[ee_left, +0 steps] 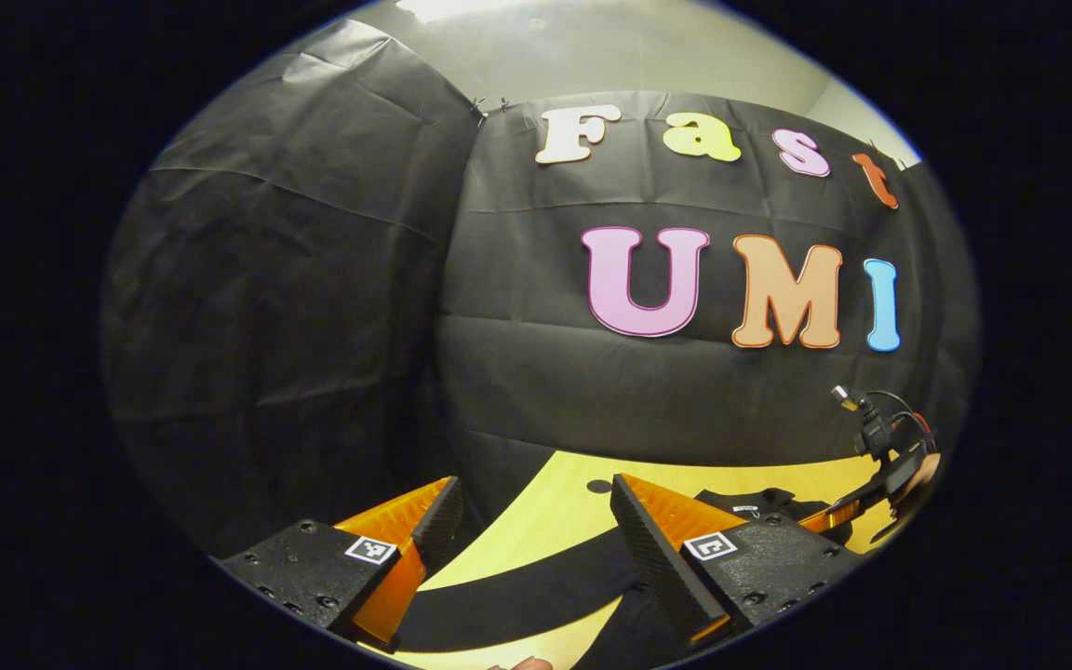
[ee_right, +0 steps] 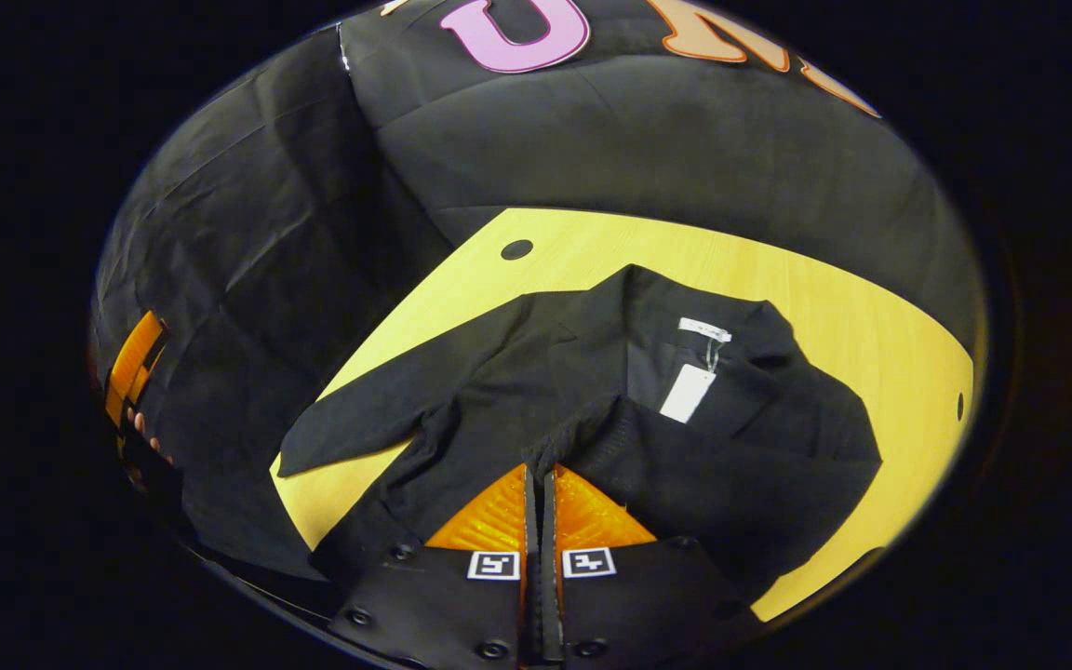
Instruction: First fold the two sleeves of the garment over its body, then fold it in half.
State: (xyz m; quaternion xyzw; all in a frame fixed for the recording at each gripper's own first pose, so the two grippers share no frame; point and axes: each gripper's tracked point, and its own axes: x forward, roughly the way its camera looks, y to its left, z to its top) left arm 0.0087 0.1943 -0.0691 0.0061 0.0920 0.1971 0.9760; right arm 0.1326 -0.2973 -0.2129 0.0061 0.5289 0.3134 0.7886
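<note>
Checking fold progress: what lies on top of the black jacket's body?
One black sleeve lies folded across the black jacket, pinched by the right hand-held gripper. A white tag shows; fabric beneath is hidden.

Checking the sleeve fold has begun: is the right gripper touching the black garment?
Touching. In the right gripper view, the right gripper has its fingers closed together on a bunched sleeve edge of the black garment, lifted over its body.

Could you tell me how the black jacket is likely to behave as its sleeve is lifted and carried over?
The black jacket will probably flop: it lies creased and flat on the table. The sleeve pinched in the right claw likely drapes and trails. The hang tag may swing loose.
</note>
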